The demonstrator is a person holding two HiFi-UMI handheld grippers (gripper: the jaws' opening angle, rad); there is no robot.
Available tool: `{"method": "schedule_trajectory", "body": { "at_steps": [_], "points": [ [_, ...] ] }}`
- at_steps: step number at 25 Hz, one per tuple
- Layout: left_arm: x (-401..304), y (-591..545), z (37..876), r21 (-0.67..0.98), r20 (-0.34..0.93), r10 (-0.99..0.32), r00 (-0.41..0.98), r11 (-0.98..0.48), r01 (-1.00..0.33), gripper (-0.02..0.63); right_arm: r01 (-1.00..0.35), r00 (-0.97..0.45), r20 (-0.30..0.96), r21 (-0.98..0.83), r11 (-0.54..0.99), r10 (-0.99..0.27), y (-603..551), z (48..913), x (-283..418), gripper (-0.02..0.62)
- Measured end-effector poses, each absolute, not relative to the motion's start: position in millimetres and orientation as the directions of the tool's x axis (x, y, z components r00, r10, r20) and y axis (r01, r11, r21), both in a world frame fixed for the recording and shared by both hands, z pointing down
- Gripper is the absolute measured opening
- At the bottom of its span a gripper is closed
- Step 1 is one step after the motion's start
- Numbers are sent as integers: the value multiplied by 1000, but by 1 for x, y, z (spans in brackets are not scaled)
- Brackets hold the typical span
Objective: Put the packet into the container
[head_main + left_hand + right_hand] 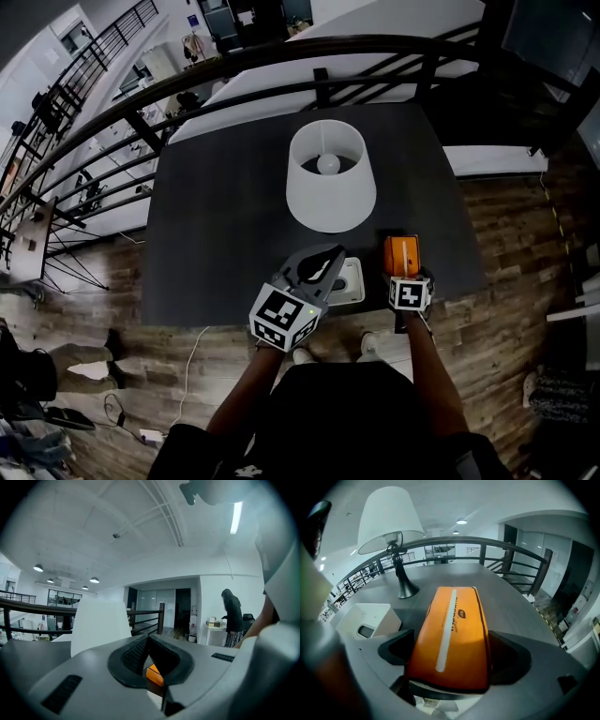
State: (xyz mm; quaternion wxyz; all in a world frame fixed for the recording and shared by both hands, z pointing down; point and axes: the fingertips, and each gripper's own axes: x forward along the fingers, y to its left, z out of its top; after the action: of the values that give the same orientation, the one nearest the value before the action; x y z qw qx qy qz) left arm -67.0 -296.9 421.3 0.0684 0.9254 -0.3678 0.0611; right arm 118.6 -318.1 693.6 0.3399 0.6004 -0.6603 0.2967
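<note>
The right gripper pinches the glossy orange packet just right of the white square container. The left gripper, jaws pressed together and empty, hangs above the container. The carry is in hand; next it likely needs that opening cleared.

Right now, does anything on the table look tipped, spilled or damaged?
Nothing stands out. The lamp stands upright, the white container sits flat near the front edge of the table, and the orange packet looks intact, clamped between the jaws of the right gripper. The left gripper is shut and empty.
</note>
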Motion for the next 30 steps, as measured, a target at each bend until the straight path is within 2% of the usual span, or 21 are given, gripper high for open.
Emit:
{"method": "schedule_trajectory", "body": {
  "at_steps": [3,7,9,22,30],
  "points": [
    [-67,-297,421,80,164,-677,717,-716,-694,9,-993,-43,821,26,114,-570,-317,695,121,485],
    [-69,-295,423,77,164,-680,714,-713,-697,9,-989,-42,830,45,141,-556,-315,693,121,358],
    [-70,-294,423,78,165,-682,713,-711,-699,9,-988,-44,830,48,150,-556,-314,693,122,338],
    [-67,-291,425,78,165,-683,712,-710,-699,9,-979,-99,808,25,202,-580,-316,676,114,334],
    [-70,-290,427,92,164,-691,703,-699,-709,9,-914,-221,779,44,402,-587,-319,658,100,334]
  ]
}}
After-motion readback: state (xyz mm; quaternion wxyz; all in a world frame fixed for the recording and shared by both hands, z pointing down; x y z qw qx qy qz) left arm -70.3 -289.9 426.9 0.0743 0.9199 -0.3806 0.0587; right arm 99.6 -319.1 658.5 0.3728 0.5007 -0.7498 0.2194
